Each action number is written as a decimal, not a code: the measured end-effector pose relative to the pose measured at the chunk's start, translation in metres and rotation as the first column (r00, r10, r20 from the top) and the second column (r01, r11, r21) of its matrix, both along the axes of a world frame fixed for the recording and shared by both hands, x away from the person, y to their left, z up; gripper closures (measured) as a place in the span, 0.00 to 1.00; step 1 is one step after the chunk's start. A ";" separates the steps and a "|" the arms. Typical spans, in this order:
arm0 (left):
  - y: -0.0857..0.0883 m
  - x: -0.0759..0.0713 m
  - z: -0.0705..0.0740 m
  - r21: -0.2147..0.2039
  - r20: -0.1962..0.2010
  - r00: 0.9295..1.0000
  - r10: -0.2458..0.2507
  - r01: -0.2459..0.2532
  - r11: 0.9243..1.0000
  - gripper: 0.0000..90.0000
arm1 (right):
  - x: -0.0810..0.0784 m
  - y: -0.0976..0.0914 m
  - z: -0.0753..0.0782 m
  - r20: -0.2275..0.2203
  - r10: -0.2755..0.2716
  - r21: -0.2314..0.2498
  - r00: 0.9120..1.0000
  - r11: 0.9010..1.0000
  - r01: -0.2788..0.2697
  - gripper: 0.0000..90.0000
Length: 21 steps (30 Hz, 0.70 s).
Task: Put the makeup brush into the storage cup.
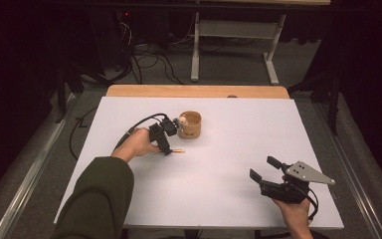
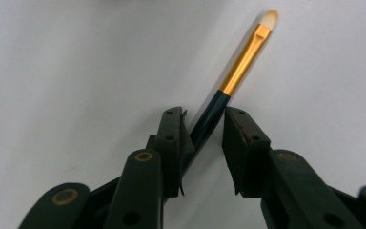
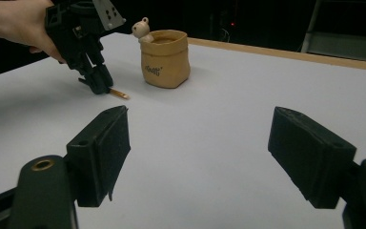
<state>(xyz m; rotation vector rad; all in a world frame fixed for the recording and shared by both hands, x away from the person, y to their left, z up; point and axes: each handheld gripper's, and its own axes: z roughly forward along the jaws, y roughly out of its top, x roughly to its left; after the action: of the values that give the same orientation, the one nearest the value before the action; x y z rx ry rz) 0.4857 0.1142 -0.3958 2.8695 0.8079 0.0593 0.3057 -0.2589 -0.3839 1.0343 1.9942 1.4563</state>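
A thin makeup brush (image 2: 245, 59) with a dark handle, gold ferrule and pale tip lies on the white table (image 1: 229, 124). My left gripper (image 2: 202, 114) is down at the table with its jaws narrowly apart around the handle. The handle rests against one jaw, with a gap to the other. The brush tip (image 1: 179, 150) pokes out to the right of the left gripper (image 1: 167, 149). Just behind stands a tan cup (image 1: 190, 124) with a small bear figure (image 3: 142, 28) on its rim. My right gripper (image 1: 261, 167) hovers wide open at the front right, holding nothing.
The right gripper view looks across bare table at the left gripper (image 3: 100, 86), the brush (image 3: 119, 94) and the cup (image 3: 164, 59). A wooden strip (image 1: 199, 91) edges the table's far side. Cables and a desk frame (image 1: 236, 30) stand on the floor beyond.
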 end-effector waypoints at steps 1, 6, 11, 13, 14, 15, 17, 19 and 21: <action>-0.001 0.000 0.000 0.006 0.001 1.000 0.000 0.000 1.000 0.77 | 0.000 0.000 0.000 0.001 0.000 -0.002 1.000 1.000 0.000 0.26; -0.002 -0.001 0.000 0.012 0.000 1.000 -0.003 0.003 1.000 0.81 | 0.000 0.002 0.000 -0.002 0.003 -0.010 1.000 1.000 -0.003 0.26; -0.002 -0.001 0.000 0.012 -0.007 1.000 -0.004 0.004 1.000 0.84 | 0.000 0.001 0.000 -0.003 0.002 -0.007 1.000 1.000 -0.002 0.26; -0.002 -0.001 0.000 0.014 -0.010 1.000 -0.004 0.004 1.000 0.88 | 0.000 0.001 0.000 -0.004 0.004 -0.009 1.000 1.000 -0.004 0.26; -0.002 -0.001 0.000 0.015 -0.012 1.000 -0.003 0.003 1.000 0.89 | 0.000 0.001 0.000 -0.004 0.004 -0.010 1.000 1.000 -0.004 0.26; -0.002 -0.002 0.000 0.016 -0.013 1.000 -0.003 0.003 1.000 0.90 | 0.000 0.002 0.000 -0.002 0.005 -0.014 1.000 1.000 -0.005 0.26; -0.002 -0.002 0.000 0.016 -0.013 1.000 -0.003 0.003 1.000 0.91 | 0.000 0.002 0.000 -0.003 0.004 -0.013 1.000 1.000 -0.004 0.26; -0.002 -0.002 0.000 0.019 -0.012 1.000 -0.004 0.004 1.000 0.91 | 0.000 0.002 0.000 -0.003 0.004 -0.011 1.000 1.000 -0.004 0.26; -0.003 -0.002 0.000 0.023 -0.014 1.000 -0.008 0.008 1.000 0.91 | 0.000 0.001 0.000 -0.002 0.005 -0.012 1.000 1.000 -0.005 0.26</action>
<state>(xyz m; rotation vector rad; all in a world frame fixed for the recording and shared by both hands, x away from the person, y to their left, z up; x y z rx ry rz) 0.4839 0.1117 -0.3954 2.8978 0.8036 0.0479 0.3061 -0.2574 -0.3843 1.0264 2.0057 1.4454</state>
